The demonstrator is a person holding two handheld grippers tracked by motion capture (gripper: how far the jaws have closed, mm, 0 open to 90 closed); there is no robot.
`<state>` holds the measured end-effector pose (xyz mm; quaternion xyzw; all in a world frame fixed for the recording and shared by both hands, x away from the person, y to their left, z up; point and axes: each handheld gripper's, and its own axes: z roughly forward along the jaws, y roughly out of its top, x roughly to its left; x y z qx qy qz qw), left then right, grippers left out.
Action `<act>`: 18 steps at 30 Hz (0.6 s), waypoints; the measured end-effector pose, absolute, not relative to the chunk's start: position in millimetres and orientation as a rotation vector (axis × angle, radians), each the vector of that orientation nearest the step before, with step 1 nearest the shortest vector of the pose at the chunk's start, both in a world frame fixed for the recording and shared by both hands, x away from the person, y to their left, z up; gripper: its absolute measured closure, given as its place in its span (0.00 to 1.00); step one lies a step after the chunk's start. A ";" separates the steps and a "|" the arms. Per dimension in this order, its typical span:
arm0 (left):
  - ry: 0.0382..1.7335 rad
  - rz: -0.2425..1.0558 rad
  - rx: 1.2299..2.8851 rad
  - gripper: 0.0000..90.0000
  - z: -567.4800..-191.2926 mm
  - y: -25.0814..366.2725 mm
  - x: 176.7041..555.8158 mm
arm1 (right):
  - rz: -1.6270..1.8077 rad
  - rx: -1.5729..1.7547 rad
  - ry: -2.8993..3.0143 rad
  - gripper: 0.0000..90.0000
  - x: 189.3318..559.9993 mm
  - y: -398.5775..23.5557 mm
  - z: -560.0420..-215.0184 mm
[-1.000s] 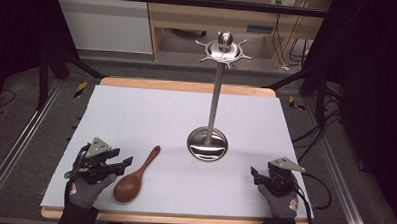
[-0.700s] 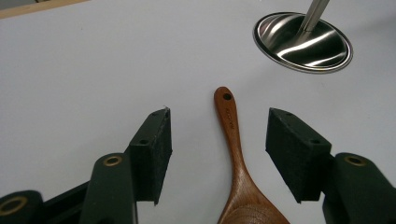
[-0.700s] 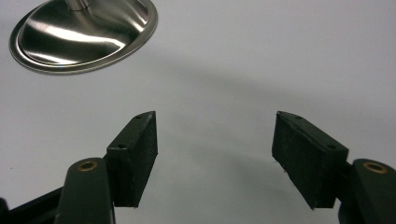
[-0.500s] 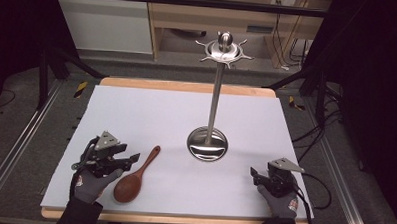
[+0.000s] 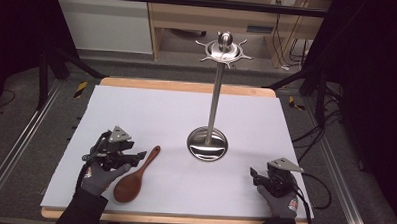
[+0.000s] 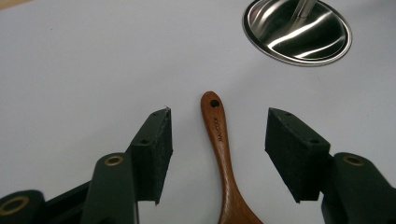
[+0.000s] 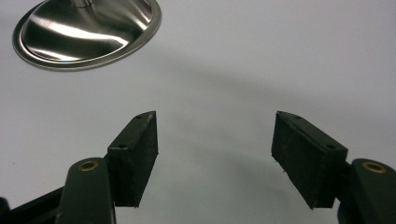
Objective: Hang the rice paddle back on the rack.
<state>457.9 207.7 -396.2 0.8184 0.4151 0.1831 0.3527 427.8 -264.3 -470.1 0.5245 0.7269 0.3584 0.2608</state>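
A brown wooden spoon (image 5: 136, 175) lies flat on the white table cover (image 5: 151, 110), bowl toward the front edge, handle pointing to the steel stand. My left gripper (image 5: 135, 156) is open right at the spoon's handle. In the left gripper view the handle (image 6: 218, 140), with a hole near its tip, runs up between the two spread jaws without touching either. The tall steel utensil stand (image 5: 215, 92) rises from a round dished base (image 5: 207, 144) to a hooked crown (image 5: 224, 49). My right gripper (image 5: 255, 175) is open over bare cover at the front right, its jaws holding nothing (image 7: 215, 158).
The stand's shiny base (image 7: 86, 28) lies just beyond the right gripper's jaws, and the same base (image 6: 297, 30) sits ahead of the left gripper. A wooden table edge (image 5: 187, 86) borders the cover at the back. Cables trail on the floor at the right.
My left gripper has moved right and slightly forward, so its open jaws now straddle the spoon's handle. The right gripper and the spoon have stayed where they were.
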 end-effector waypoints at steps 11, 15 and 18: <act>1.074 0.462 2.180 0.45 -394.3 201.6 462.7 | 0.969 1.425 1.974 0.36 428.3 -263.4 -470.3; 1.070 0.458 2.211 0.45 -395.3 200.8 464.0 | 0.961 1.420 1.972 0.36 428.4 -262.8 -469.9; 1.070 0.460 2.226 0.45 -395.4 200.2 465.2 | 0.962 1.422 1.973 0.36 428.5 -262.7 -470.0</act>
